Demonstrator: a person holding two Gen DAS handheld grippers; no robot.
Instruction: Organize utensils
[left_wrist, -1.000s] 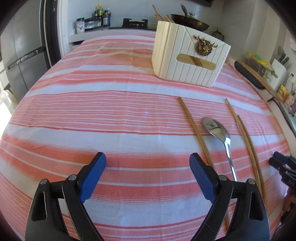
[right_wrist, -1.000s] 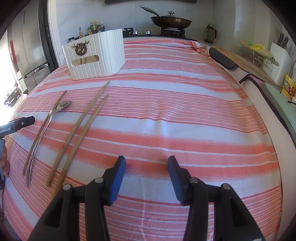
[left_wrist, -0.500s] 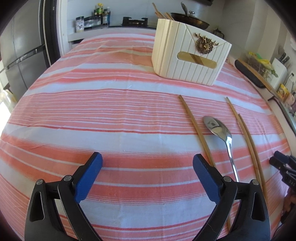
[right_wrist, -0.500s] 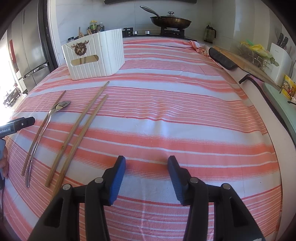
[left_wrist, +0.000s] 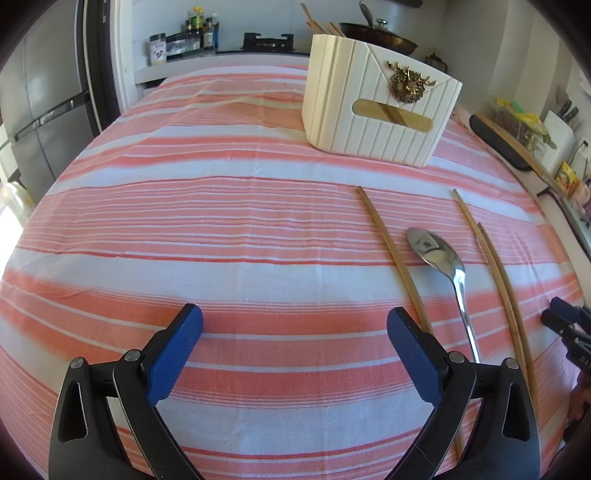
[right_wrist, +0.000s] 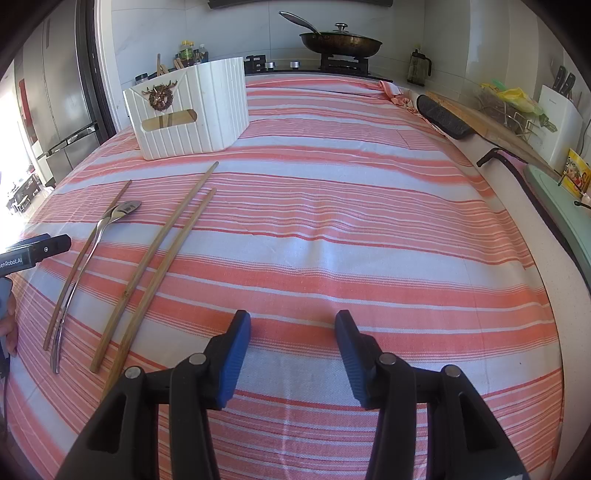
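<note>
Left wrist: spoon (left_wrist: 441, 258) right of gripper (left_wrist: 294, 324)

A striped cloth (right_wrist: 369, 206) in orange, pink and white covers the table. Behind it a stove (right_wrist: 317, 66) carries a lidded pan (right_wrist: 340, 41), with white tiled wall (right_wrist: 236, 26) above. Bottles (left_wrist: 201, 31) stand on a shelf beside the stove. A steel fridge (left_wrist: 40, 107) stands at the left, where bright daylight comes in. At the right, a counter holds a knife block (right_wrist: 559, 122) and a cutting board (right_wrist: 484, 123).
</note>
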